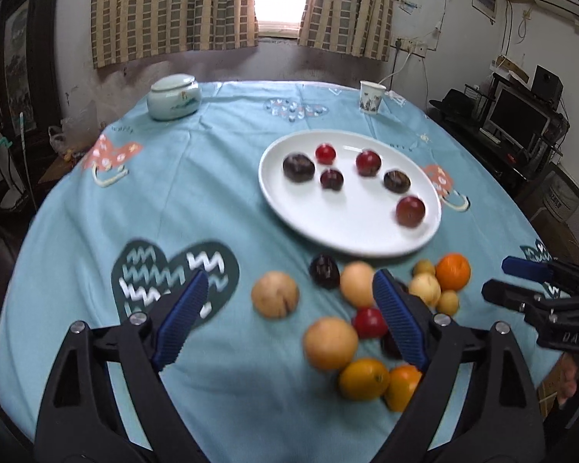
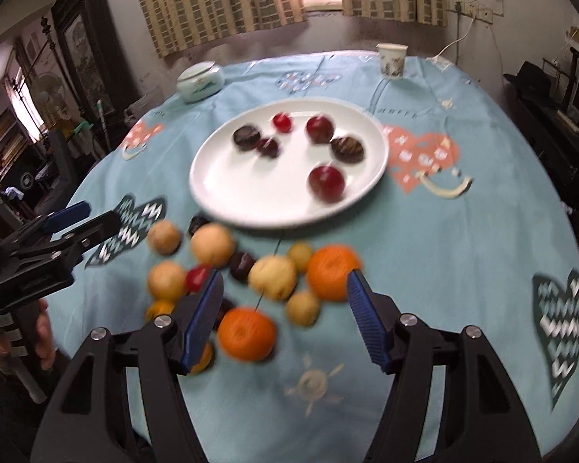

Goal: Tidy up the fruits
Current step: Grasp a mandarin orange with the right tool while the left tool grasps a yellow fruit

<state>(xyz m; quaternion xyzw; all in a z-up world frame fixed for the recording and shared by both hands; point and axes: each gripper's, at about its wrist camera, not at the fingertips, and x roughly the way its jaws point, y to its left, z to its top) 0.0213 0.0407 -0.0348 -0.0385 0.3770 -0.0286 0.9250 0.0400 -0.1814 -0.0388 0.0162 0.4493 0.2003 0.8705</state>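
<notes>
A white plate [image 1: 328, 231] [image 2: 227, 193] on the blue tablecloth holds several red and dark plums [image 1: 368, 162] [image 2: 326, 183]. In front of it lies a loose pile of fruit: pale yellow pears [image 1: 275, 294] [image 2: 273, 276], oranges [image 1: 452, 271] [image 2: 247, 333], a red plum [image 1: 368, 322] and a dark plum [image 1: 324, 271]. My left gripper [image 1: 289, 289] is open and empty above the pile's left side. My right gripper [image 2: 285, 289] is open and empty above the pile; it also shows at the right in the left wrist view [image 1: 498, 277].
A pale lidded jar [image 1: 173, 96] [image 2: 199, 81] stands at the table's far left and a paper cup [image 1: 371, 96] [image 2: 391, 59] at the far right. A desk with a monitor [image 1: 517, 115] stands to the right of the table. Curtains hang behind.
</notes>
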